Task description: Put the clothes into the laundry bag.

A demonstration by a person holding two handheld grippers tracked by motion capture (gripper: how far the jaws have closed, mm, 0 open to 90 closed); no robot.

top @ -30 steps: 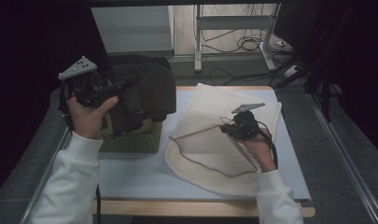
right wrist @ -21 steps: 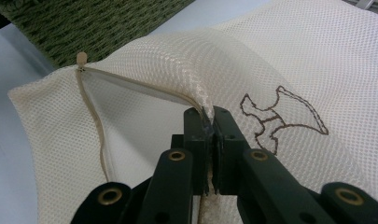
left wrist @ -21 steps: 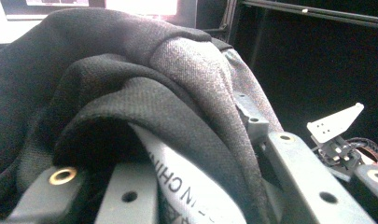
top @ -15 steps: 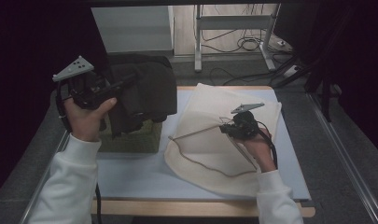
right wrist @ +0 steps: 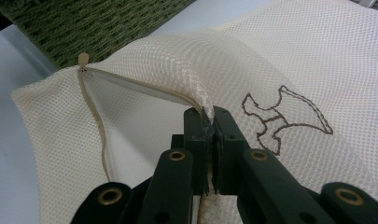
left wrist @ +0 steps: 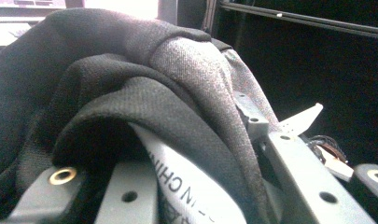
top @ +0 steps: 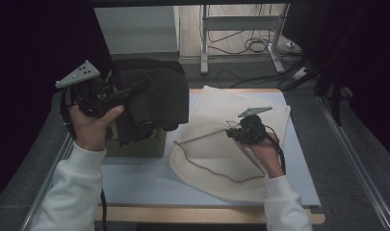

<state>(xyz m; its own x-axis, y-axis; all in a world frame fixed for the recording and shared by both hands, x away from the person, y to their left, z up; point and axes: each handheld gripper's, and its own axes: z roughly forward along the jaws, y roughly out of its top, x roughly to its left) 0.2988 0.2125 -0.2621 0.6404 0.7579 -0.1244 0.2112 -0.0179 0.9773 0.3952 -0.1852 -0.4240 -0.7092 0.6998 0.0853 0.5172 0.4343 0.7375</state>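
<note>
Right gripper (right wrist: 209,122) clenched on mesh laundry bag (top: 221,144) rim, lifting mouth. Left gripper (top: 135,89) grasping dark garment (left wrist: 130,84) above bag's left, over green basket (top: 139,144). Judgement: hold mouth wide, feed garment in low.

Cream mesh bag (right wrist: 289,60), matt dk knit cloth (left wrist: 107,88)

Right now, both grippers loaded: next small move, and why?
Probably lift the right gripper a little to open the mesh bag wider. Its jaws are shut on the bag's upper edge by the zipper, the mouth gapes only slightly, and the left gripper holds the dark garment above the woven basket, short of the bag.
</note>
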